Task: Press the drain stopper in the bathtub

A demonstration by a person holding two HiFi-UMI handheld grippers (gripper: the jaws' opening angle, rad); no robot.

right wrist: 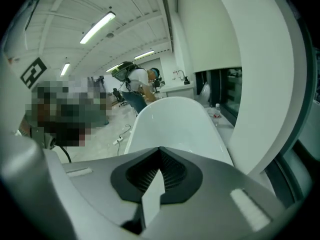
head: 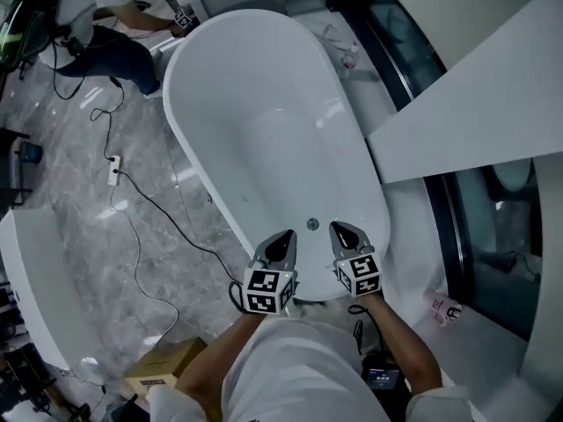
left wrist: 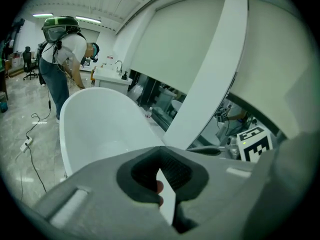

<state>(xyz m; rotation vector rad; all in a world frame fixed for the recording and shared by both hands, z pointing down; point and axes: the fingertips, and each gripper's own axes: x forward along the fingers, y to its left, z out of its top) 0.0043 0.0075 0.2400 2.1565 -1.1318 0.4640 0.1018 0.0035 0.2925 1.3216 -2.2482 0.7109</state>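
Your left gripper point(head: 287, 236) and right gripper point(head: 337, 228) are both closed and empty. The stopper point(head: 311, 224) lies just ahead, between their tips, on the tub point(head: 264, 130) floor.

Bathrm showroom/lab; freestanding tub point(head: 264, 130); floor cables point(head: 167, 218).

we see the bathtub point(head: 264, 139) basin open from above, a free path down to the drain stopper point(head: 312, 224). a slanted white beam point(head: 466, 104) crowds its right side.

Grey marble floor point(head: 70, 174): tub point(head: 220, 86), cable point(head: 163, 211) w/ power strip point(head: 113, 170), cardboard box point(head: 167, 367).
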